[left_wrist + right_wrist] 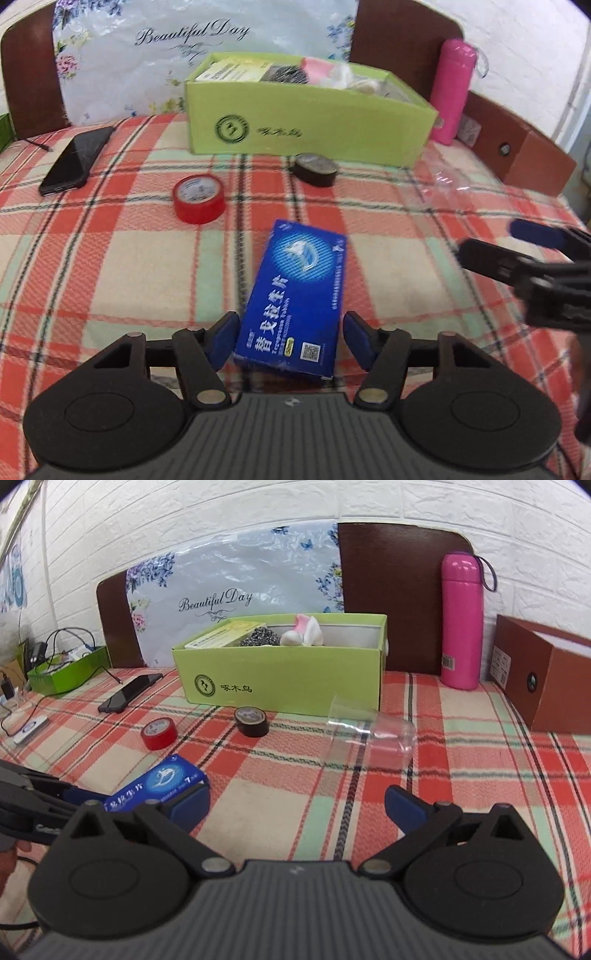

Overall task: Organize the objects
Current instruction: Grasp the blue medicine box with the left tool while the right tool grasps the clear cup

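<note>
A blue medicine box (295, 295) lies on the plaid bed cover between the fingers of my left gripper (291, 341). The left pad is at its edge and the right pad stands a little off, so the jaws are open around it. The box also shows in the right wrist view (162, 784). My right gripper (297, 806) is open and empty over the cover; it also shows in the left wrist view (498, 247). A green open box (306, 114) (280, 672) with several items stands at the back. A red tape roll (199, 199) (159, 733) and a black tape roll (316, 168) (252, 720) lie in front of it.
A clear plastic cup (369, 734) lies on its side right of the black roll. A pink flask (461, 620) and a brown box (543, 683) stand at the back right. A black phone (75, 160) lies at the left, a small green tray (66, 672) beyond it.
</note>
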Tool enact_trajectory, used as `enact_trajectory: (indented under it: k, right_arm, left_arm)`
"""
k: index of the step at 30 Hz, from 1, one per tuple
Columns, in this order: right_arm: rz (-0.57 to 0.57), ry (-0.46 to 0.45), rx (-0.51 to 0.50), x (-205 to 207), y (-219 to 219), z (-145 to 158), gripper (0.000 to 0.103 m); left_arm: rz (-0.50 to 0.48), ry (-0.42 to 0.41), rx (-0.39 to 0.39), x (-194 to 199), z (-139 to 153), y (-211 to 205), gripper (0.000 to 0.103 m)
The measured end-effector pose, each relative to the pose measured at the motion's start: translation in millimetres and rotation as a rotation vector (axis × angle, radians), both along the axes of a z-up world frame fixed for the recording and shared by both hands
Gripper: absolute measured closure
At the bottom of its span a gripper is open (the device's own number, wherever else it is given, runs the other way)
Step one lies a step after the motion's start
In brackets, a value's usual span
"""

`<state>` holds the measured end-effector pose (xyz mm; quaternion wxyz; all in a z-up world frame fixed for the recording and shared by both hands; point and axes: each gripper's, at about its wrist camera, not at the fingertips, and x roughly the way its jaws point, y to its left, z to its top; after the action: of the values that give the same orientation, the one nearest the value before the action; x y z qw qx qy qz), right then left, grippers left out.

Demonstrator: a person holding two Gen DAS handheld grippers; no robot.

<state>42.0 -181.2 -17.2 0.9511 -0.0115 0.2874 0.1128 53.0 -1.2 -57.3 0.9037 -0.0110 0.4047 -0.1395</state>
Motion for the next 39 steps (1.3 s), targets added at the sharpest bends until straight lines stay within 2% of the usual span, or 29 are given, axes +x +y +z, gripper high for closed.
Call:
enact_trajectory:
  k: [4, 7, 11, 14, 16, 18, 21, 25, 29, 30, 31, 32, 35, 36, 39]
  right_arm:
    - [0.045, -0.048, -0.092, 35, -10, 2, 0.0]
    - [0.079, -0.059, -0.099, 65, -23, 2, 0.0]
    - [0.136, -0.005, 0.018, 97, -39, 0, 0.0]
    - [0.113, 0.106, 0.082, 114, -46, -11, 0.0]
    - [0.098, 0.16, 0.137, 110, -49, -15, 0.0]
    - [0.114, 0.155, 0.191, 94, -49, -15, 0.0]
    - [0.132, 0.134, 0.218, 69, -42, -11, 0.0]
    - [0.149, 0.11, 0.161, 49, -26, -8, 0.0]
    - [0.161, 0.049, -0.04, 43, -2, -11, 0.003]
    - [0.162, 0.052, -0.07, 45, 2, -13, 0.008]
    - [0.164, 0.059, -0.087, 47, 5, -15, 0.013]
    - [0.161, 0.068, -0.1, 50, 8, -17, 0.016]
    - [0.131, 0.09, -0.099, 55, 11, -22, 0.04]
    - [0.121, 0.104, -0.089, 55, 10, -23, 0.051]
    - [0.106, 0.112, -0.065, 47, 9, -24, 0.051]
  left_arm:
    - [-0.003, 0.013, 0.003, 0, -3, -1, 0.036]
    - [0.001, 0.014, -0.024, -1, -3, 3, 0.036]
    - [0.014, 0.019, -0.041, 1, -3, 5, 0.036]
    - [0.014, 0.018, -0.03, 3, -3, 4, 0.036]
    - [0.016, 0.016, -0.028, 4, -4, 4, 0.036]
    - [0.021, 0.017, -0.033, 6, -4, 5, 0.036]
    - [0.016, 0.02, -0.041, 11, -3, 1, 0.037]
    - [-0.007, 0.02, -0.046, 13, -1, -7, 0.037]
    - [-0.007, 0.017, -0.02, 14, -1, -13, 0.037]
    - [-0.011, 0.018, -0.019, 16, -1, -14, 0.037]
    - [-0.022, 0.018, -0.021, 17, 0, -15, 0.043]
    - [-0.033, 0.021, -0.024, 19, 0, -17, 0.043]
    - [-0.035, 0.014, 0.004, 21, 0, -23, 0.043]
    - [-0.039, 0.012, 0.017, 21, -1, -25, 0.042]
    - [-0.039, 0.006, 0.038, 23, -3, -28, 0.039]
